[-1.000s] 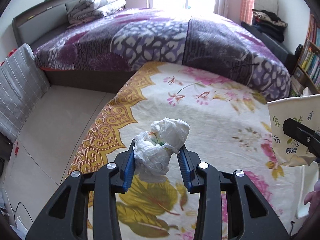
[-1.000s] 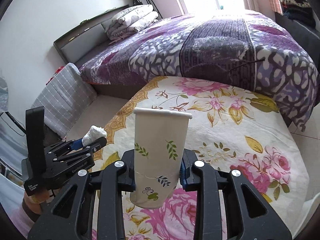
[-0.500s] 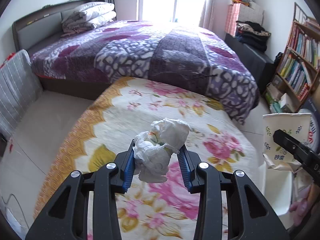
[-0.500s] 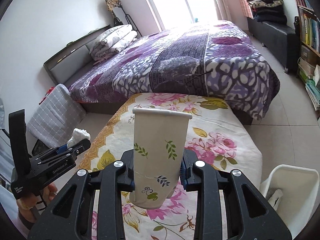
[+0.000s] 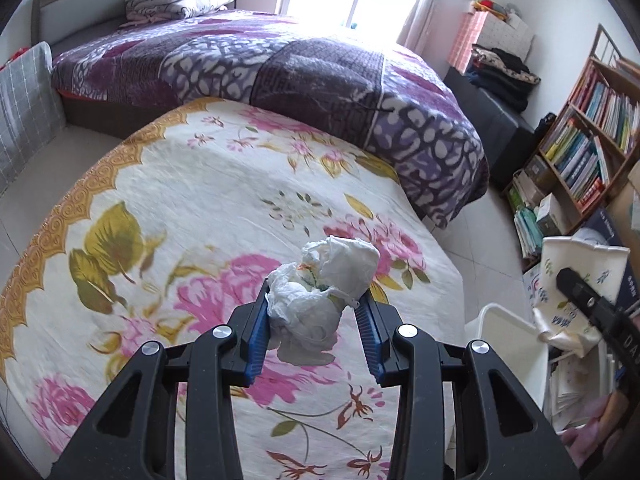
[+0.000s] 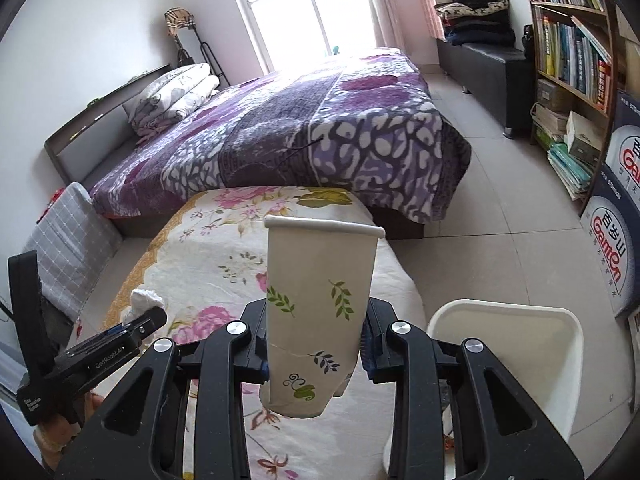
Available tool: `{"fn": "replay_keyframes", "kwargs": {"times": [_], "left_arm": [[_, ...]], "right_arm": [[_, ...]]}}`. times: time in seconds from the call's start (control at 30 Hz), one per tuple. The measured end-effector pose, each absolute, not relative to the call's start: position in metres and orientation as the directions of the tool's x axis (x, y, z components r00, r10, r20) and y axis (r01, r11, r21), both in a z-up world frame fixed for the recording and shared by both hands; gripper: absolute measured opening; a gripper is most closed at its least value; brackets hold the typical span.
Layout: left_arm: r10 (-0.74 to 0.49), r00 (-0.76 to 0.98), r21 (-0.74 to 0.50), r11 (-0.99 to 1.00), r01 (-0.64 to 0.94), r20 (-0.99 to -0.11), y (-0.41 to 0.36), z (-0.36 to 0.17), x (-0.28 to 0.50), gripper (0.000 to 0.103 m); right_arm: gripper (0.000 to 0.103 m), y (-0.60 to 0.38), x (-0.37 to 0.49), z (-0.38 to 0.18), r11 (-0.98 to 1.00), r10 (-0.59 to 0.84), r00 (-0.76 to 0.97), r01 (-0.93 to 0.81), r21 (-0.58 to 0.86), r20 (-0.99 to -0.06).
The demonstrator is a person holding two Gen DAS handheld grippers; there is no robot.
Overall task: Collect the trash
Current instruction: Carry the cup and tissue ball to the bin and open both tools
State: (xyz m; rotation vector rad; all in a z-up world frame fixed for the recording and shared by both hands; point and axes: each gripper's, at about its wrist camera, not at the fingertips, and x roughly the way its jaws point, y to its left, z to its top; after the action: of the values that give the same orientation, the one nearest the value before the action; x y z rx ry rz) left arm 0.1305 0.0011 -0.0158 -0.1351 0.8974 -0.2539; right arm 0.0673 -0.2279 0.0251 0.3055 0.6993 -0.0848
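Observation:
My left gripper (image 5: pixel 314 322) is shut on a crumpled white tissue wad (image 5: pixel 320 288), held above the floral tablecloth (image 5: pixel 200 208). A white paper cup (image 6: pixel 316 304) with green leaf prints sits upright and squashed between the pads of my right gripper (image 6: pixel 314 354). In the left wrist view that cup (image 5: pixel 580 280) and the right gripper's finger show at the right edge. The right wrist view catches the left gripper at lower left, with the tissue wad (image 6: pixel 144 300) poking out. A white plastic bin (image 6: pixel 504 344) stands on the floor at lower right, and its rim (image 5: pixel 508 328) appears beside the table.
The flower-printed table (image 6: pixel 208 256) lies below both grippers. Behind it is a bed with a purple blanket (image 5: pixel 320 76). A bookshelf (image 5: pixel 592 136) and stacked boxes (image 6: pixel 616 216) stand at the right, a dark bench (image 6: pixel 480 64) beyond. A grey checked cushion (image 6: pixel 68 252) leans at left.
Both hands have swung to the right across the table with their loads; the bookshelf and the white bin have come into view. The grips look unchanged.

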Motion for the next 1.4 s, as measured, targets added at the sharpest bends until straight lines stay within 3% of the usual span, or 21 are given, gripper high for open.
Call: {"fn": "replay_keyframes", "kwargs": {"times": [0.23,0.5,0.8,0.87,0.93,1.4], "left_arm": [[-0.262,0.594,-0.135,0.959,0.25,-0.761,-0.04,-0.031,0.119,0.04],[-0.347,0.599,-0.144,0.922,0.36,-0.722,-0.091,-0.014,0.104,0.04],[-0.415,0.566,-0.106,0.86,0.498,-0.712,-0.153,-0.012,0.079,0.04],[-0.427,0.551,-0.101,0.846,0.523,-0.717,-0.164,-0.015,0.075,0.041],[-0.439,0.531,-0.104,0.832,0.545,-0.725,-0.175,-0.018,0.071,0.041],[-0.493,0.419,-0.13,0.751,0.647,-0.763,-0.239,-0.04,0.053,0.042]], "right_arm": [[0.031,-0.283,0.043,0.0,0.922,-0.091,0.74,0.315,0.224,-0.667],[0.031,-0.335,0.014,0.007,0.87,-0.212,0.737,0.441,0.219,-0.641],[0.034,-0.38,-0.009,0.005,0.825,-0.276,0.684,0.529,0.199,-0.675],[0.047,-0.384,-0.011,0.005,0.822,-0.281,0.669,0.538,0.187,-0.688],[0.067,-0.387,-0.016,0.005,0.808,-0.317,0.657,0.564,0.167,-0.684],[0.078,-0.439,-0.06,0.014,0.682,-0.422,0.626,0.695,0.225,-0.656]]}}
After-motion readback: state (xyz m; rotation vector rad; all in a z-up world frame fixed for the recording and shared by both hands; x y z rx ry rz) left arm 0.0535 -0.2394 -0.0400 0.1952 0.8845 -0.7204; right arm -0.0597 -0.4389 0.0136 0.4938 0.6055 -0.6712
